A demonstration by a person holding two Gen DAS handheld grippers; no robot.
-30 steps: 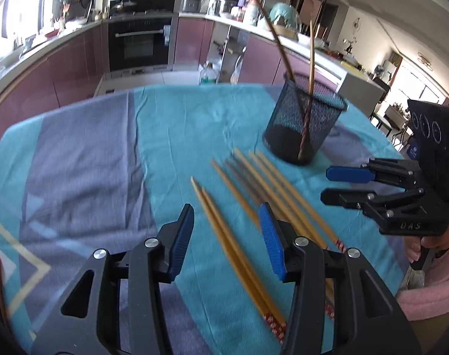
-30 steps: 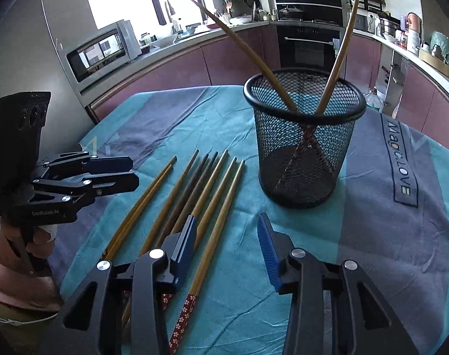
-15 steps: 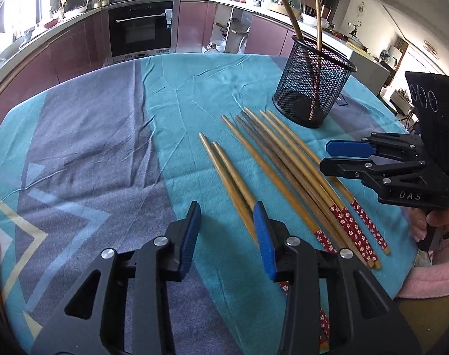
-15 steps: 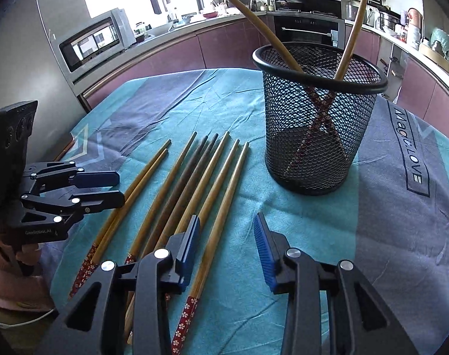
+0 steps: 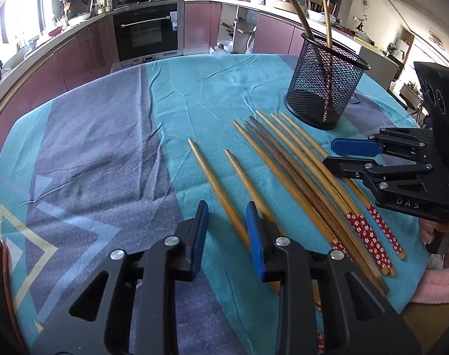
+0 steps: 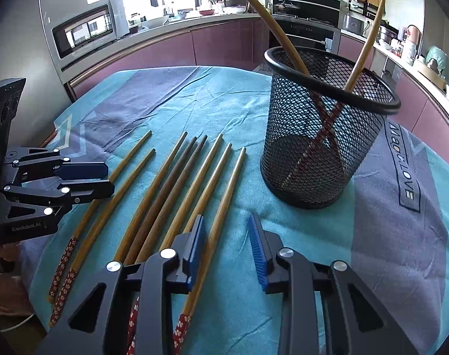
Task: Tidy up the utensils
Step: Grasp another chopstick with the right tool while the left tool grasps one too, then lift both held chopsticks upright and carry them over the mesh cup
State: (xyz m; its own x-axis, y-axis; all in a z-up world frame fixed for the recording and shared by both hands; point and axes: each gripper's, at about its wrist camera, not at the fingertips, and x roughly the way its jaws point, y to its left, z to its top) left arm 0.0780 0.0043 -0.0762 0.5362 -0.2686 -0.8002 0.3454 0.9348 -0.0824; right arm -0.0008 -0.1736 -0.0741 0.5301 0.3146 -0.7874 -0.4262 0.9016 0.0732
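Left gripper (image 5: 227, 216) narrowing around one loose chopstick (image 5: 215, 183), pads not yet pressing. Right gripper (image 6: 227, 230) narrowing, empty, over chopstick row (image 6: 177, 195) on tablecloth (image 6: 171, 103). Beyond: mesh basket (image 6: 328, 148), two chopsticks inside. Step: picking. Next: pinch, lift, drop in basket.

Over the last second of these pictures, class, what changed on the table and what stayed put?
Both pairs of fingers, left gripper and right gripper, have just been closing, with nothing gripped. The leftmost two chopsticks now lie apart. The mesh basket keeps its two chopsticks.
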